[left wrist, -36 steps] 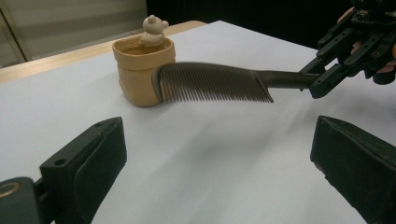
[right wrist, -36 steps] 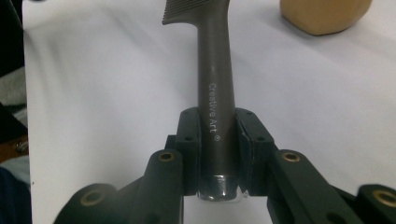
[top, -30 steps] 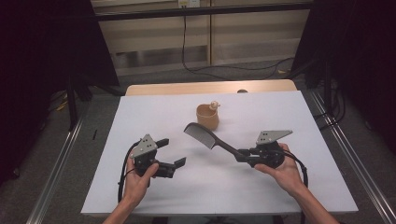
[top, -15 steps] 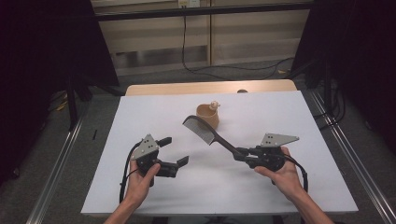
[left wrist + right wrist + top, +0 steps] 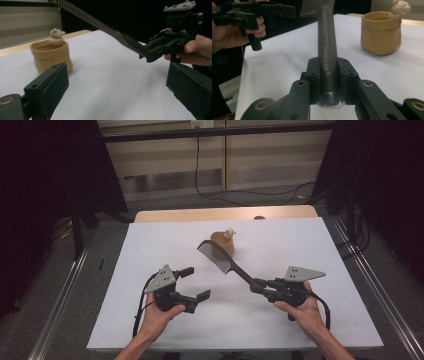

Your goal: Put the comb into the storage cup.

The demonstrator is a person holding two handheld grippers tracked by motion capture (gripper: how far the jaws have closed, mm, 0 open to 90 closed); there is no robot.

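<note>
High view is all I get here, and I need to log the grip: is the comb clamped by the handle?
Observer: Yes. In the right gripper view the right gripper pinches the comb near the handle's end.
Operator: Any print on it?
Observer: "Creative Art" runs along the handle.
Operator: What's the white bit at the cup?
Observer: In the left gripper view, a small pale figurine sits at the rim of the cup.
Operator: Left gripper?
Observer: The left gripper is open, nothing between its jaws.

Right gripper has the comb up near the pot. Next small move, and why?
Probably ease the comb a little further toward the pot and tip its head over the rim. The right gripper clamps the handle, the toothed end hangs beside the pot, and the left gripper waits open.
</note>
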